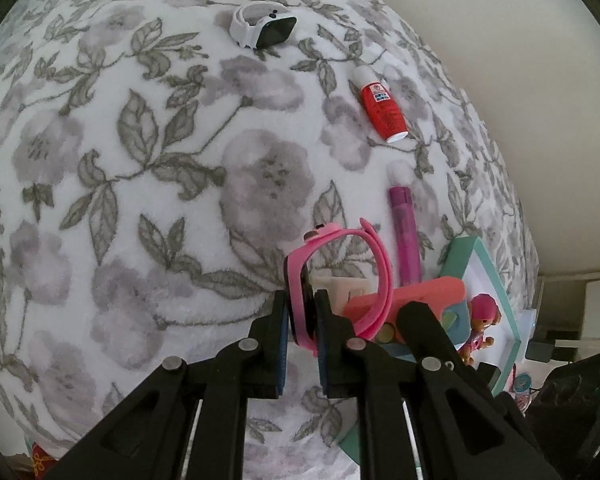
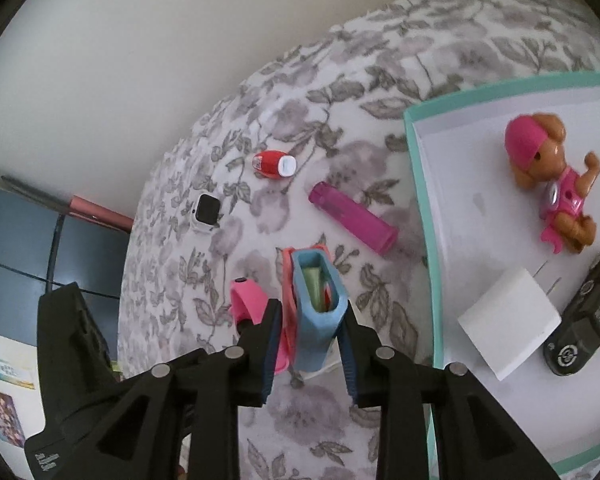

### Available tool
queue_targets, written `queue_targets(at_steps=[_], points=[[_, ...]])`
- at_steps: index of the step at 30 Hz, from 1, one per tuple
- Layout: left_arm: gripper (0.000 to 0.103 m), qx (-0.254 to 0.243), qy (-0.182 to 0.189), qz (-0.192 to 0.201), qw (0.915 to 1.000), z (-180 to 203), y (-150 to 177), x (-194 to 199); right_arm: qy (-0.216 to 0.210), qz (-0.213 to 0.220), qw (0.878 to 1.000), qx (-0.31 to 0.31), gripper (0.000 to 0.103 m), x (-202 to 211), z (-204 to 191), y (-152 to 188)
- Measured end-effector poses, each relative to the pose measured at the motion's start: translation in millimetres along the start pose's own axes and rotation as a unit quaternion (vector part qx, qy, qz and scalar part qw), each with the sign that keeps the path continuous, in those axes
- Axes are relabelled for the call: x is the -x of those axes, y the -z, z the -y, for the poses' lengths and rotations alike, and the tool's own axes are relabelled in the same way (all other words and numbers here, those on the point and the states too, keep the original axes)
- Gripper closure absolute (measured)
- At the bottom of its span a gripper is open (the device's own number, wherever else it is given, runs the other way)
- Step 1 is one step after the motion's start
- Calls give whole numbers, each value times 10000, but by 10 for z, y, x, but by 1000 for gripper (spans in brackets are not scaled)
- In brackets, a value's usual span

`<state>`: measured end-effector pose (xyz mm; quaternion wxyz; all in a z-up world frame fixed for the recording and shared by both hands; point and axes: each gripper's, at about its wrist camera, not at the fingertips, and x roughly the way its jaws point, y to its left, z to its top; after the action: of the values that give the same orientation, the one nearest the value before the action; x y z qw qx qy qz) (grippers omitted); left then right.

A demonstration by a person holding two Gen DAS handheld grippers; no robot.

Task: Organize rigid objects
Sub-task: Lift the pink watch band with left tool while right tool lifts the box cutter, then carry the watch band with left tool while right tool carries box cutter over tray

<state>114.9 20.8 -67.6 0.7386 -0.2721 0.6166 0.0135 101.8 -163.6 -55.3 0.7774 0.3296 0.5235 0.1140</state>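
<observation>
My left gripper (image 1: 302, 312) is shut on a pink smartwatch (image 1: 336, 276), holding its face on edge above the floral blanket (image 1: 140, 160); the watch's strap also shows in the right wrist view (image 2: 248, 296). My right gripper (image 2: 310, 332) is shut on a pink and blue toy case (image 2: 316, 304), which shows beside the watch in the left wrist view (image 1: 416, 300). A white smartwatch (image 1: 262, 26), a red glue stick (image 1: 382, 106) and a purple tube (image 1: 404, 232) lie on the blanket.
A teal-rimmed white box (image 2: 416, 160) lies at the right, holding a pink toy dog (image 2: 552, 176), a white charger (image 2: 508, 320) and a black toy car (image 2: 588, 316). A cream wall runs behind the bed. Dark furniture (image 2: 20, 248) stands at the left.
</observation>
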Motion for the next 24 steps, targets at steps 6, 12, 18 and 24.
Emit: queue_targets(at_steps=[6, 12, 18, 24], points=[[90, 14, -31, 13, 10000, -16, -12, -15, 3, 124, 9999, 63, 72, -52, -11, -24], [90, 104, -79, 2, 9999, -49, -23, -49, 24, 214, 9996, 200, 74, -84, -54, -39], [90, 175, -31, 103, 9998, -80, -32, -1, -16, 218, 9994, 253, 80, -59, -72, -38], [93, -10, 14, 285, 9996, 7, -52, 109, -35, 470, 9984, 310, 80, 143, -105, -59]])
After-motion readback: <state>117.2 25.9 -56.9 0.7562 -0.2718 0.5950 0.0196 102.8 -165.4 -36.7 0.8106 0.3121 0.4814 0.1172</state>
